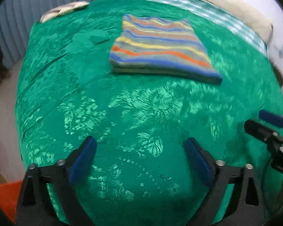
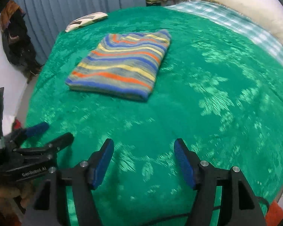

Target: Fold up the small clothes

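Bed with green patterned bedspread (image 1: 141, 113). The striped garment (image 1: 158, 49) lies folded toward the far side, well apart from my left hand-held gripper (image 1: 141, 160) and right hand-held gripper (image 2: 143, 162), both released and empty. I judge folding complete; next, fetch another piece.

1 folded striped garment (image 1: 161, 46), 2 tools — left tool (image 1: 140, 148), right tool (image 2: 143, 154), 1 green bedspread (image 1: 134, 113)

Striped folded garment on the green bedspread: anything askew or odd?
Nothing stands out. The striped folded garment lies flat in a tidy rectangle on the green patterned bedspread, edges stacked evenly. Left gripper and right gripper are both open, clear of it.
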Available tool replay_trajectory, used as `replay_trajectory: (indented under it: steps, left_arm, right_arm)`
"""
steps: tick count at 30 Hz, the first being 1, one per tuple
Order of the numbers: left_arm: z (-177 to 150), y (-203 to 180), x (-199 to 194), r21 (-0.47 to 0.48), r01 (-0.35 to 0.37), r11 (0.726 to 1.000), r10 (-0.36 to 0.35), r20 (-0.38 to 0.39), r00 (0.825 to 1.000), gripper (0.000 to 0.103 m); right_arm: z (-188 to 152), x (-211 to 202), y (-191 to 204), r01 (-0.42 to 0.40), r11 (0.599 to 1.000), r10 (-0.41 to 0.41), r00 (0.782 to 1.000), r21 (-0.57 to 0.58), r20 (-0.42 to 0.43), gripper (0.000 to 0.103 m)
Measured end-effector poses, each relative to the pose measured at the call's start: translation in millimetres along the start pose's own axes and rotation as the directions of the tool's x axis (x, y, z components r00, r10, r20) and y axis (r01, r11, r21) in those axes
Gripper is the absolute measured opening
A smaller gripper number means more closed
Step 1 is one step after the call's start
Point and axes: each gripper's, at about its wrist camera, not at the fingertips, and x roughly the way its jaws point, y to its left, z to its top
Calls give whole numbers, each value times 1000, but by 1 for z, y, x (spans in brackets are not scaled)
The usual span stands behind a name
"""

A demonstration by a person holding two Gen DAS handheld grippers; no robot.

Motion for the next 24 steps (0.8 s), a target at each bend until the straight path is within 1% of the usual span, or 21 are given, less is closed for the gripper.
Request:
replay_trajectory:
  steps: [3,7,14,19,24]
  left_arm:
    - [-2,-5,6,17,-31,999,31,15,999,103]
    - [-5,-3,6,14,-32,999,32,28,999,103]
    - [-9,-6,5,16,-40,999,39,36,999,103]
    - [-8,-5,5,19,-43,999,43,35,998,103]
    - [-8,-6,4,26,-48,999,46,39,998,103]
  right_arm:
    - [-10,12,-2,18,1000,-18,1000,3,-10,66]
    - [-14,14,1,34,999,-34,999,-10,4,67]
    - [-18,23,4,40,999,-40,999,-26,2,76]
    - [-21,25,3,31,999,-30,999,-24,12,79]
    - [-24,28,4,3,1000,-3,1000,-28,19,88]
